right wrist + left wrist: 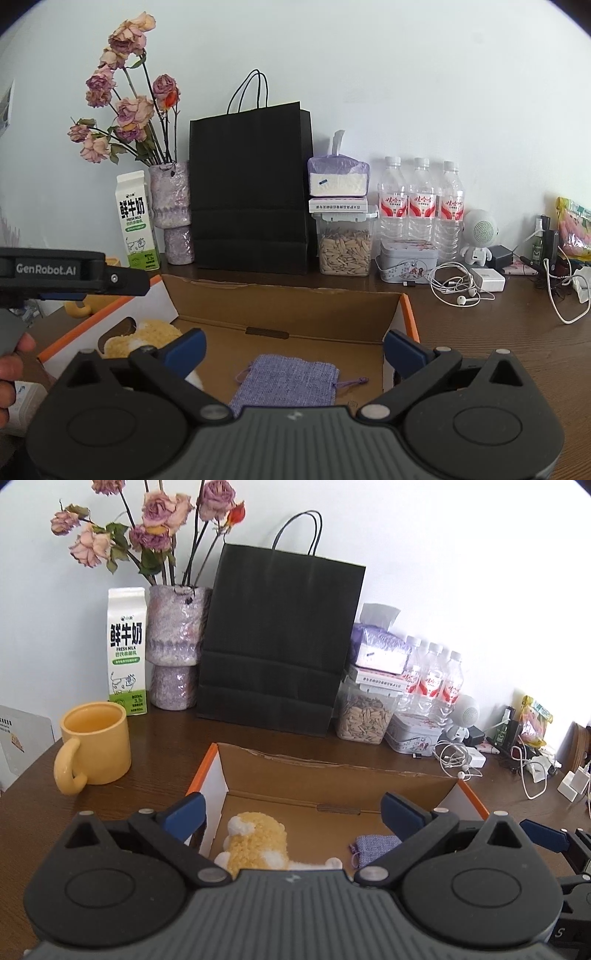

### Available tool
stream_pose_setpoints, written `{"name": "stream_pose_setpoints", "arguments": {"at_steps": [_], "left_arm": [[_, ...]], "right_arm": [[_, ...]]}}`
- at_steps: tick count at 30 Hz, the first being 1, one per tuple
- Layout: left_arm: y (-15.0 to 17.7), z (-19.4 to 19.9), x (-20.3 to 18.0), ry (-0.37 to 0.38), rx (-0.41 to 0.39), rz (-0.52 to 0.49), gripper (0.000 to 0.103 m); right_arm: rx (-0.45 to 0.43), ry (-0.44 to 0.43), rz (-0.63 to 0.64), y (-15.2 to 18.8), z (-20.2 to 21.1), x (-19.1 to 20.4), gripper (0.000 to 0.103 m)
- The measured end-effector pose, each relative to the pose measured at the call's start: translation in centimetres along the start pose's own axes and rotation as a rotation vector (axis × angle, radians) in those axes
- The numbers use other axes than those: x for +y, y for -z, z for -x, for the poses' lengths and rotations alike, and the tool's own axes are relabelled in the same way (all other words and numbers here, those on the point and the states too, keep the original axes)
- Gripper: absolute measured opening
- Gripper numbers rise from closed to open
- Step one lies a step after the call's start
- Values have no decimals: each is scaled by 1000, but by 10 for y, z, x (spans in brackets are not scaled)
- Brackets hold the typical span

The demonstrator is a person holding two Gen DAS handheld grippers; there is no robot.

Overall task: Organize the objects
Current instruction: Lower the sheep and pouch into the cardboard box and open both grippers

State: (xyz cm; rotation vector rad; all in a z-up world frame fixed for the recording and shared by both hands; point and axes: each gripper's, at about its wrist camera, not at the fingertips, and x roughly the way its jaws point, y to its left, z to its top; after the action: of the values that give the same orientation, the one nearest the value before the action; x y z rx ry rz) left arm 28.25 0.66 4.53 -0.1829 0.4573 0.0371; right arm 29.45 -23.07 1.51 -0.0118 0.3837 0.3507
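An open cardboard box [332, 771] [288, 306] with orange edges sits on the dark wooden desk. Inside it lie a yellow and white plush toy [255, 843] [147, 336] on the left and a purple cloth pouch [375, 847] [288, 380] on the right. My left gripper [291, 816] hangs open just above the box, over the plush toy, with nothing between its fingers. Over the pouch my right gripper [293, 350] is also open and empty. The left gripper's side and a hand holding it show at the left edge of the right wrist view.
Behind the box stand a yellow mug [96, 742], a milk carton [127, 653], a vase of dried roses [173, 646], a black paper bag [277, 642], a jar of seeds [343, 251], a tin [406, 260], three water bottles [421, 206] and tangled cables [458, 284].
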Motion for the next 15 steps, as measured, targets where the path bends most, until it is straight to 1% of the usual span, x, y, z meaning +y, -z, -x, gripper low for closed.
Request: {"name": "stream_pose_setpoints", "arguments": {"at_steps": [5, 15], "left_arm": [[6, 23, -3, 6, -29, -21, 103], [19, 72, 0, -3, -45, -42, 103]], "right_arm": [[-22, 9, 8, 0, 18, 3, 103], [-26, 3, 16, 9, 61, 13, 103]]}}
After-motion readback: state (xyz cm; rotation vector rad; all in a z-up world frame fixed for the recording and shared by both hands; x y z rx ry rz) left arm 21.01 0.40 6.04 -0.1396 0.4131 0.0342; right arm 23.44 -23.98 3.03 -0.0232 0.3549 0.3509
